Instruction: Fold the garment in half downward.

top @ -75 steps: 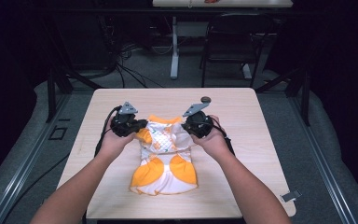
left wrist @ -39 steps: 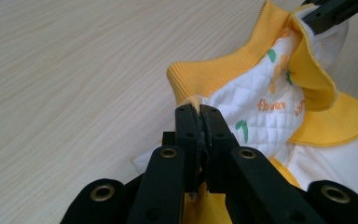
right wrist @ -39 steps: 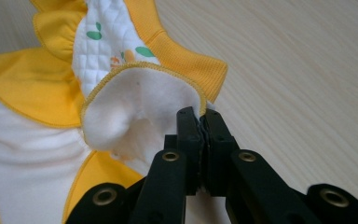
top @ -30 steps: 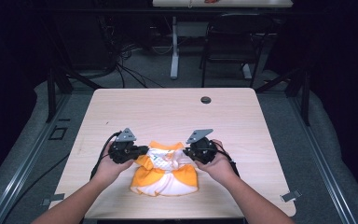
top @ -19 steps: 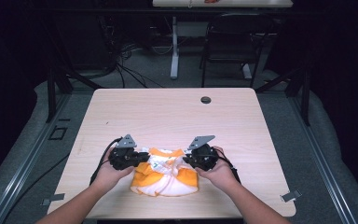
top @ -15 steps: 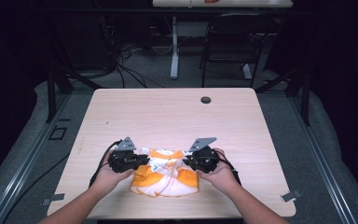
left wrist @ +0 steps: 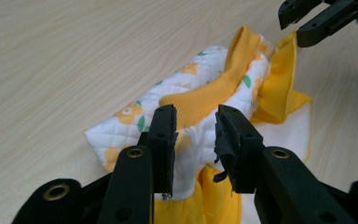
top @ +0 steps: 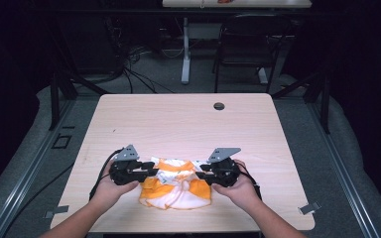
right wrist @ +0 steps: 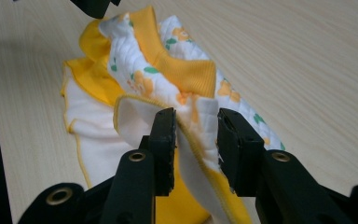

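Note:
A small quilted white garment (top: 176, 183) with orange flowers and yellow-orange trim lies folded near the table's front edge. My left gripper (top: 151, 173) is at its left end and my right gripper (top: 201, 174) at its right end, pointing at each other. In the left gripper view my left gripper (left wrist: 196, 140) has just been opening; the quilted fold (left wrist: 205, 88) sits loose between its jaws. In the right gripper view my right gripper (right wrist: 196, 140) has also just been opening, and a yellow-edged cloth corner (right wrist: 200, 116) stands between the pads without being pinched.
The light wooden table (top: 178, 124) has a round cable hole (top: 219, 106) near its far edge. A metal clip (top: 309, 208) sits at the front right corner. Beyond the table stand a dark chair (top: 248, 49) and floor cables (top: 134, 64).
Both hands drew the garment's far part toward the front edge, folding it over. Since then the jaws have spread and let go of the cloth, and the hands have eased slightly apart.

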`<state>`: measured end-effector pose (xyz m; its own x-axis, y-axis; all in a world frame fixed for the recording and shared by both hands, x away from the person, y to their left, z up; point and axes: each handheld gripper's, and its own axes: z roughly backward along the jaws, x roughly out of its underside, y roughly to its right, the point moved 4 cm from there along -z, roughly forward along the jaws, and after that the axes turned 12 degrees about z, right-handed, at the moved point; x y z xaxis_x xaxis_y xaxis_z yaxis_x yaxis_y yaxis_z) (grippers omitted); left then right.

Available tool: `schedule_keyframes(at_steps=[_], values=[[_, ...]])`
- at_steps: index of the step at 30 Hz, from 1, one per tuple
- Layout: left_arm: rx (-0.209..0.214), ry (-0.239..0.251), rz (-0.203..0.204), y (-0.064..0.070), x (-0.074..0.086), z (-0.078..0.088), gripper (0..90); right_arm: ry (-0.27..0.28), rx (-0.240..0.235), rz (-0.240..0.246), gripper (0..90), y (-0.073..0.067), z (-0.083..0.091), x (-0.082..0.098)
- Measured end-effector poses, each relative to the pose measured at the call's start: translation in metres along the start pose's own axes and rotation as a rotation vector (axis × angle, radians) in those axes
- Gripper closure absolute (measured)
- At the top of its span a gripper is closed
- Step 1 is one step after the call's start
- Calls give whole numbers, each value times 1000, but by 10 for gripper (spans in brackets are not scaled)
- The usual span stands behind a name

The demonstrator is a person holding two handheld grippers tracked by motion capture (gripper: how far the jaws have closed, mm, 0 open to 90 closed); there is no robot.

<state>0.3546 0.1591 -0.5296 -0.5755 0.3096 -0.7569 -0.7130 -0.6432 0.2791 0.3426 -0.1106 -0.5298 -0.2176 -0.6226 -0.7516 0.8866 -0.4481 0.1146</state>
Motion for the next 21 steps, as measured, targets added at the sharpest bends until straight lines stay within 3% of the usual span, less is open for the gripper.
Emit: schedule_keyframes(at_steps=[3, 8, 14, 17, 21], values=[[-21, 0, 9, -4, -6, 2, 772, 9, 19, -7, 747, 4, 3, -3], [-57, -40, 49, -17, -6, -12, 893, -29, 52, -22, 869, 17, -6, -4], [-63, -89, 63, -22, 3, -28, 900, -71, 48, -64, 894, 27, -27, 1], [-47, -94, 58, -18, 6, -29, 899, -89, 19, -67, 894, 25, -32, 2], [-25, -87, 44, -10, 9, -24, 900, -72, -10, -62, 894, 15, -31, 3]])
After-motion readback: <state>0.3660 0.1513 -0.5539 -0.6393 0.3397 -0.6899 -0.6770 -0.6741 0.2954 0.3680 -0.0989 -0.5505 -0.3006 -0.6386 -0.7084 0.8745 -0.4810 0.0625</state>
